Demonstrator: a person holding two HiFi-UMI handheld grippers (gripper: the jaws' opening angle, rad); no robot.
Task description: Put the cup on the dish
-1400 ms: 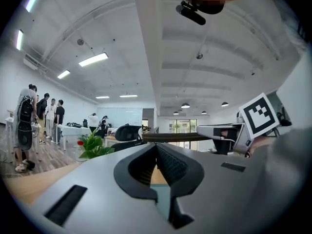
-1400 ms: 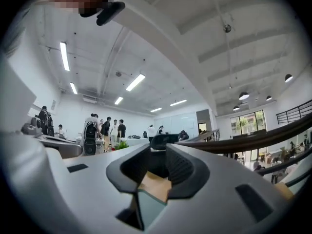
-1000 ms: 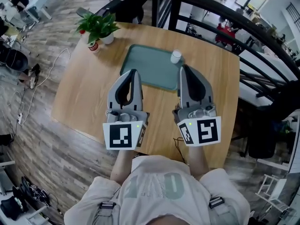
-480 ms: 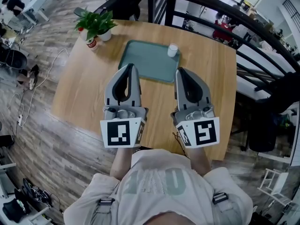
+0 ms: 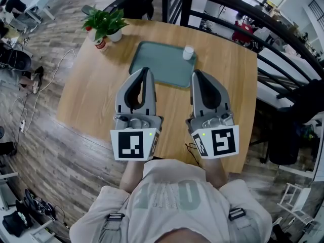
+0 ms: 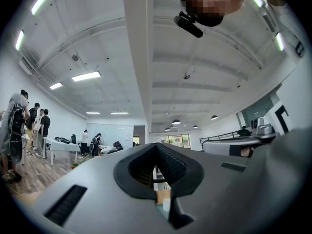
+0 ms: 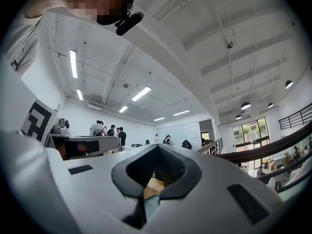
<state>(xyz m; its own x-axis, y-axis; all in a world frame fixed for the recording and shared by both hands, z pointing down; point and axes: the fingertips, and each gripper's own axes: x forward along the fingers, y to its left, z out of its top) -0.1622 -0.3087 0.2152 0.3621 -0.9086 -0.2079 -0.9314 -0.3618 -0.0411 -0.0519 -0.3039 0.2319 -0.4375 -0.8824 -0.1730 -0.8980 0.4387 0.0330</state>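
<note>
A small white cup stands upright on the green dish, at its far right corner. The dish is a flat rectangular tray lying on the wooden table. My left gripper hovers over the dish's near edge, shut and holding nothing. My right gripper hangs beside it, just off the dish's near right corner, also shut and empty. The cup is apart from both, a short way beyond the right gripper's tip. In the left gripper view the jaws meet, and the cup shows through the gap below them.
A potted green plant and a small red-and-white pot stand at the table's far left corner. A dark curved railing runs behind and to the right of the table. Cables lie on the floor at left.
Both grippers stay shut and side by side. The head view has shifted a little, so the table and dish sit slightly differently in frame. The cup has not moved on the dish.
</note>
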